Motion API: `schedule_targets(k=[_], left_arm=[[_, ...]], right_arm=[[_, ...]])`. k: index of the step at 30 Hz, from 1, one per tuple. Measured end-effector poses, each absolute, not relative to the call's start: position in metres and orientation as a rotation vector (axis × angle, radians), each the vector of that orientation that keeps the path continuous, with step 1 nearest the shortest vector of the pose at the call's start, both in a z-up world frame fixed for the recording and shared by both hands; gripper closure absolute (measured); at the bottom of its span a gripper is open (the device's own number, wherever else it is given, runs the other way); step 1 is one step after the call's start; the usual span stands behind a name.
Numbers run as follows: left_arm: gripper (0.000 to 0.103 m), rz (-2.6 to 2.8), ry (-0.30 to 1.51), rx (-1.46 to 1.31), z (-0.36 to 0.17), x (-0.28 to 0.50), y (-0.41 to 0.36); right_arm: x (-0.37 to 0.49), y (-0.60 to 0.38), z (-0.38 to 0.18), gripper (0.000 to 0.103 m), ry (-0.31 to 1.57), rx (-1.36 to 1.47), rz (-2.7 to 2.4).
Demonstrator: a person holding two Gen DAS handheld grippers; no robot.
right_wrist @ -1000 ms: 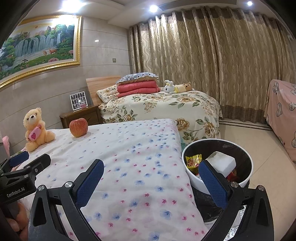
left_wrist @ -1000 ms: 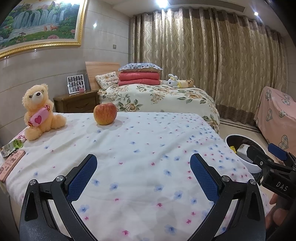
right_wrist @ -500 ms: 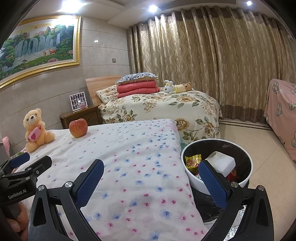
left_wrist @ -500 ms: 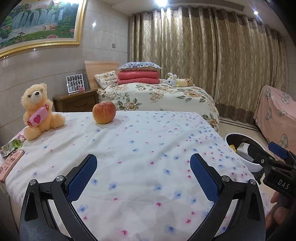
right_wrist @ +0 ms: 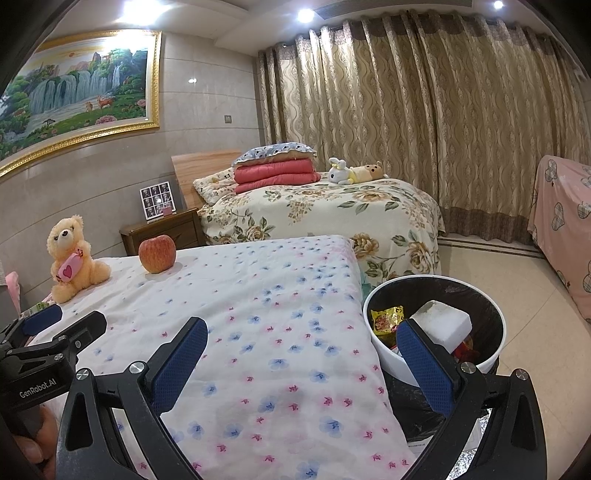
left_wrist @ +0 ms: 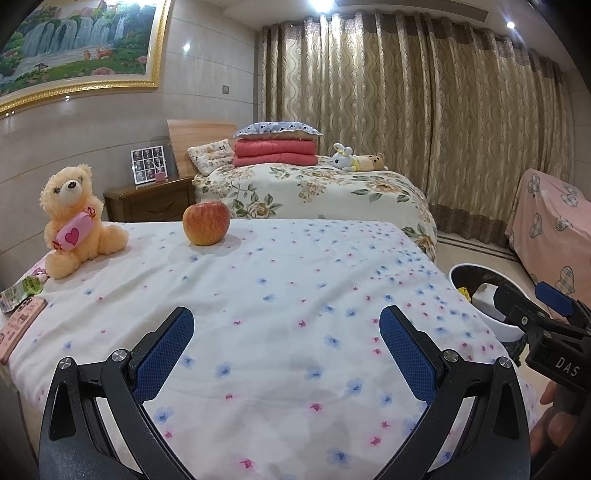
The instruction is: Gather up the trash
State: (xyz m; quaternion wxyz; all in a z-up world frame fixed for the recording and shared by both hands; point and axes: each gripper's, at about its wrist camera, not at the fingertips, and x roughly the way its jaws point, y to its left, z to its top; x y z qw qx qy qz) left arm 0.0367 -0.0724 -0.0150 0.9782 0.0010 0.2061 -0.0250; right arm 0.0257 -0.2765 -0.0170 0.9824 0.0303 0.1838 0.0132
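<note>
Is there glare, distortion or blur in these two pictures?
Left wrist view: ceiling light blows out white, curtains bow from fisheye, corners dark. Right wrist view: two ceiling lights flare, the painting frame curves; apple stays sharp.

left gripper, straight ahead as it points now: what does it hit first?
Probably the flowered bedspread: the open left gripper looks slightly down across it. If it clears the cloth, the apple sits just left of that line. Depth is uncertain.
</note>
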Motion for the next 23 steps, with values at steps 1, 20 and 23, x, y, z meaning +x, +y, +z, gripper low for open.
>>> schedule_targets(k=[1,20,23], left_arm=[[0.000,-0.051,0.417,0.002,-0.015,0.037,-0.073],[0.000,-0.064,0.447,-0.012,-0.022,0.046,-0.070],[0.000,-0.072,0.466,-0.026,-0.024,0.049,-0.067]], right_arm=[[0.026,-0.278,-0.017,0.000,0.369,0.060,0.026],[0.033,-0.276,-0.015,0.000,0.409,0.066,0.029],[0.037,-0.275,-0.015,0.000,0.433,0.065,0.033]])
